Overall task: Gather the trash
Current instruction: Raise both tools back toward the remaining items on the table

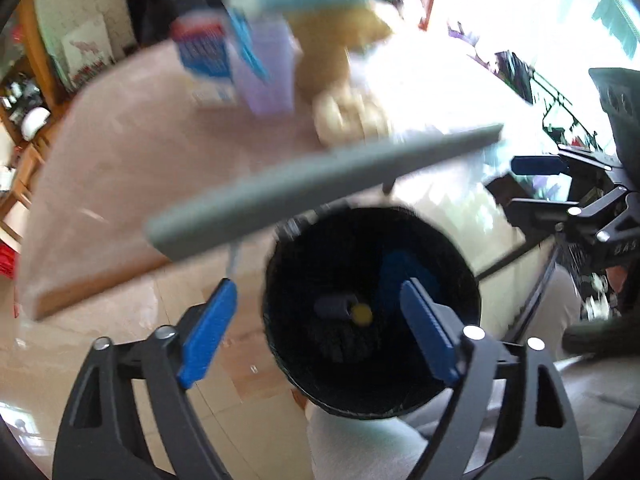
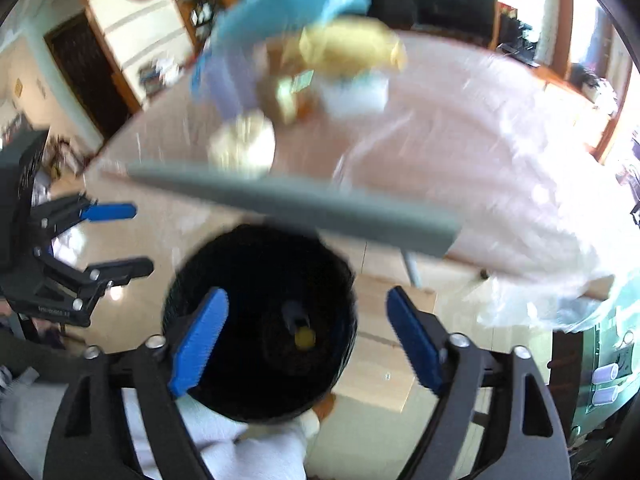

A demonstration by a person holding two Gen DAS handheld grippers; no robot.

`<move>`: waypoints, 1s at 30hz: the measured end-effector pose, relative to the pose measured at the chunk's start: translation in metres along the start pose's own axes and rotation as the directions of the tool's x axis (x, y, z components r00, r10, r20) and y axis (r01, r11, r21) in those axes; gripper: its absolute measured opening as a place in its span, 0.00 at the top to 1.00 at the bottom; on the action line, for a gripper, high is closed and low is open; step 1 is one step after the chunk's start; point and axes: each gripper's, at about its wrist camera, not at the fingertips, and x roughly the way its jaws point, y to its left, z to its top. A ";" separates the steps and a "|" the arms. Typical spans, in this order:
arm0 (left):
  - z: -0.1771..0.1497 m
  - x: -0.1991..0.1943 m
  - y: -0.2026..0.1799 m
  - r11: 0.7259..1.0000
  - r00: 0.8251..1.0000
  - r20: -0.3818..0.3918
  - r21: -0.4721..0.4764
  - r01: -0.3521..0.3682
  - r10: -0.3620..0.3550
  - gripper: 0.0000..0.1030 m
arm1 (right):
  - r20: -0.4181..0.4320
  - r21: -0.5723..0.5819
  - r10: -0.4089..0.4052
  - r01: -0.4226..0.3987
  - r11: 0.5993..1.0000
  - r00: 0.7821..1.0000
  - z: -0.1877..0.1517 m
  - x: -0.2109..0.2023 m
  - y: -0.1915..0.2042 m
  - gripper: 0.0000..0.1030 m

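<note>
A black round trash bin (image 1: 372, 312) stands on the floor below the table edge; it also shows in the right wrist view (image 2: 260, 320). A dark tube with a yellow cap (image 1: 344, 310) lies inside it (image 2: 300, 328). My left gripper (image 1: 316, 332) is open and empty above the bin. My right gripper (image 2: 308, 344) is open and empty above the bin too. Blurred items sit on the pink table: a blue bag (image 2: 288, 4), a yellow packet (image 2: 348, 48), a cream round thing (image 2: 244, 146), a purple cup (image 1: 268, 72).
A grey strip (image 1: 320, 176) runs along the table's near edge (image 2: 292, 204). The other gripper shows at the right in the left view (image 1: 560, 184) and at the left in the right view (image 2: 92, 240). Tiled floor lies around the bin.
</note>
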 end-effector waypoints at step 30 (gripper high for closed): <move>0.122 -0.014 0.051 0.996 0.973 0.220 0.036 -0.080 0.070 0.10 | 0.128 -0.151 -0.045 0.064 0.986 0.991 0.093 0.006 0.046 0.08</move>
